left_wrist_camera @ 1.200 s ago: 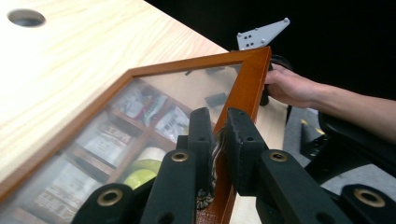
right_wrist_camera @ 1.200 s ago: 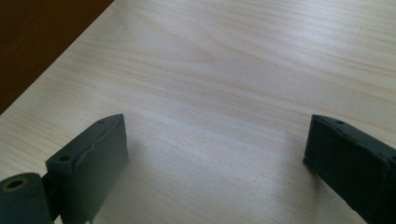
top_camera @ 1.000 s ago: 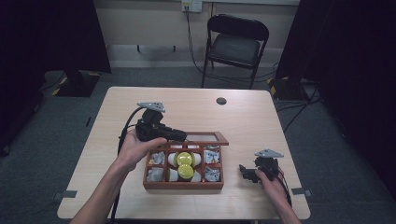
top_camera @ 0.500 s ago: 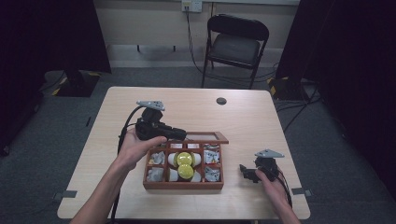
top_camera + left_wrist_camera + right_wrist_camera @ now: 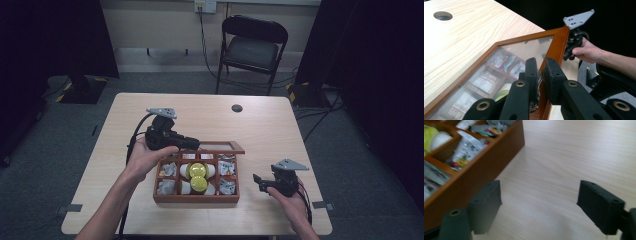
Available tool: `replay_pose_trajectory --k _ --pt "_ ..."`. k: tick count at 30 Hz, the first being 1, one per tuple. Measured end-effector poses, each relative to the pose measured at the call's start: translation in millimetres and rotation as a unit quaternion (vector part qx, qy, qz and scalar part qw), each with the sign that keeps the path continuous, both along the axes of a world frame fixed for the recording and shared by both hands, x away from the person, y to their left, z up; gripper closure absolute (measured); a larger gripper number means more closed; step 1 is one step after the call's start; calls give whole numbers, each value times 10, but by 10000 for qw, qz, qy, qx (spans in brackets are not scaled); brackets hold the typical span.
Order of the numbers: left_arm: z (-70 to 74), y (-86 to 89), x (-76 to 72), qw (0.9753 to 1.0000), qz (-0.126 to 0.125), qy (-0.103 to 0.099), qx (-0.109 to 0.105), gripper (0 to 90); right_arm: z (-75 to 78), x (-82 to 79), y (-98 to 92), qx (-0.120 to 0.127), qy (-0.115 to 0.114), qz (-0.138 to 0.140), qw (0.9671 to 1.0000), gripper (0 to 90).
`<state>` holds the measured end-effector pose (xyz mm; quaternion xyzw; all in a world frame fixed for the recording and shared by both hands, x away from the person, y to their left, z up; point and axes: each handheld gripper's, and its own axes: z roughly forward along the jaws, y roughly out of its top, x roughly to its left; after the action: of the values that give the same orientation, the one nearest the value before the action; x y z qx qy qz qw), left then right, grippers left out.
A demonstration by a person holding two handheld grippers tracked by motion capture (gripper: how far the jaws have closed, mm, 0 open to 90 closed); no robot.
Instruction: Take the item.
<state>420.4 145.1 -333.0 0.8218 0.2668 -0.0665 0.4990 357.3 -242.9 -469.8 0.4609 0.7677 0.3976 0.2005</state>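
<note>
Glass-paned brown wooden lid (image 5: 506, 57): stiff, fragile; hold by frame edge | left gripper (image 5: 540, 72): clamped on frame | right gripper (image 5: 539, 205): released, beside box.

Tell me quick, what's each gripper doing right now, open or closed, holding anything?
Left gripper: closed on the front edge of the glass lid, holding it raised over the wooden box.
Right gripper: open, holding nothing, beside the box.
</note>
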Motion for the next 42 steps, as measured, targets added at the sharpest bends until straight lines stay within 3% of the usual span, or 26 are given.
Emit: replay_pose_trajectory --k 6,12,17,25,29,39,42 --pt "12 -6 5 10000 1 -11 23 812 146 -107 85 328 -244 337 9986 212" --pt "13 -8 4 10000 -18 -38 35 813 200 -169 234 428 -265 663 9965 226" --pt "18 -4 9 10000 -20 -39 34 813 254 -221 436 620 -200 1115 9916 290" --pt "27 -14 -4 9999 22 -85 87 812 275 -251 703 559 -126 1573 9859 317" --pt "26 -10 2 9999 8 -78 65 813 249 -254 898 425 -48 1879 9813 335" --pt "45 -25 6 9998 4 -104 139 813 236 -210 1223 212 -36 2304 9729 359" --pt "46 -22 16 9999 -6 -80 127 813 222 -165 1361 91 107 2419 9702 361"
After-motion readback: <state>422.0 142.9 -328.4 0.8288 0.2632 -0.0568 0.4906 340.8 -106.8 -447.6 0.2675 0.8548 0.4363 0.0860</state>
